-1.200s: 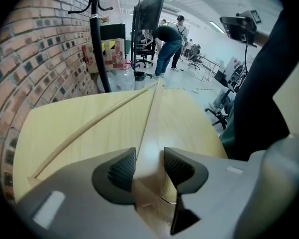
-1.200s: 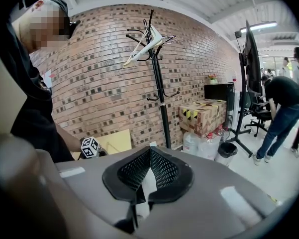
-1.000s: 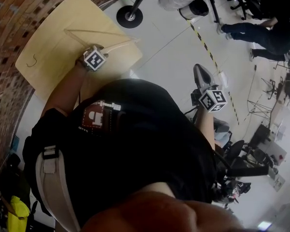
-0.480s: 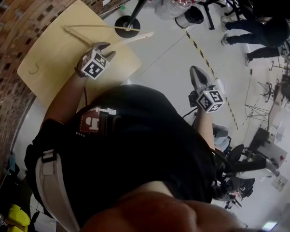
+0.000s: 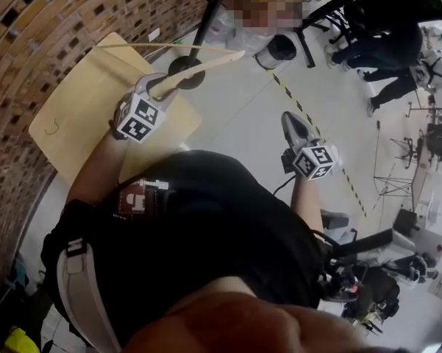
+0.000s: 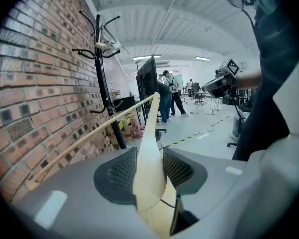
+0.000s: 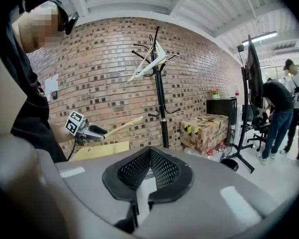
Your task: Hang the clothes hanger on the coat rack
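The left claw (image 6: 150,156) is clamped on one wooden arm of the hanger (image 6: 147,128), held clear above the surface (image 5: 66,112). The hanger's long axis runs forward from the jaws toward the coat rack (image 6: 102,78), which stands ahead and slightly left against the brick wall, its hooks higher than the claw (the hanger's own hook is not in view). The right claw (image 7: 149,152), closed on nothing, hangs well apart; the left is nearer.
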`<state>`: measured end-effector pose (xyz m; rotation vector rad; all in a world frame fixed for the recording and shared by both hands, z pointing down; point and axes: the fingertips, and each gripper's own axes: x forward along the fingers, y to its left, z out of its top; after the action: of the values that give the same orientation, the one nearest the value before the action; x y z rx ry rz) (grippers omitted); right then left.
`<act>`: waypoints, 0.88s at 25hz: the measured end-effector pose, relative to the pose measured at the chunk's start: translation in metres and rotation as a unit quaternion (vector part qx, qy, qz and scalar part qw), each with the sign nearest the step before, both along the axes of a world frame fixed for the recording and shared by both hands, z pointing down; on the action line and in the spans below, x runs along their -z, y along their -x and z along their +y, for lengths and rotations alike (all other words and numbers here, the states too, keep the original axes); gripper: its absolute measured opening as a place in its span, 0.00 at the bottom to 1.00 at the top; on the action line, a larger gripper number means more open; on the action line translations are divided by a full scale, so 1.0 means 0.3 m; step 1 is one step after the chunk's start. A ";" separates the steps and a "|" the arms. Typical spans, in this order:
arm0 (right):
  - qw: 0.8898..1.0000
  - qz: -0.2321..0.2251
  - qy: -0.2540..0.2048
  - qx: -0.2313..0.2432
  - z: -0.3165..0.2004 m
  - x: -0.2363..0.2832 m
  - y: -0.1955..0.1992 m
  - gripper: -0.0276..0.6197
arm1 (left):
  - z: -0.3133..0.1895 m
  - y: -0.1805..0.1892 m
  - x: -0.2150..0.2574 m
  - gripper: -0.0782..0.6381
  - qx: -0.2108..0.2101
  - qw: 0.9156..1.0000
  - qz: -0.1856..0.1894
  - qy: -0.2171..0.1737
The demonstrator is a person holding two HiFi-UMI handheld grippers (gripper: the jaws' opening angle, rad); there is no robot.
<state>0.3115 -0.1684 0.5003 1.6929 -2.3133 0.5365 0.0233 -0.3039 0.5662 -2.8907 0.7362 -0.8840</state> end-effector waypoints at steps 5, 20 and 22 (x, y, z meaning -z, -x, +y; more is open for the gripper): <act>0.999 -0.009 -0.043 0.015 0.018 0.052 -0.175 0.07 | 0.029 -0.154 0.161 0.34 0.021 0.999 0.012 -0.049; 0.996 0.013 -0.077 0.043 0.271 0.144 -0.798 0.07 | 0.109 -0.713 0.410 0.34 0.095 0.990 0.028 -0.102; 0.996 0.013 -0.079 0.042 0.284 0.138 -0.838 0.07 | 0.095 -0.751 0.414 0.34 0.095 0.989 0.025 -0.108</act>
<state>0.5629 -0.0833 0.4588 1.6479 -2.4531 0.3224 0.2486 -0.2753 0.4420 -2.6947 1.0543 -0.6998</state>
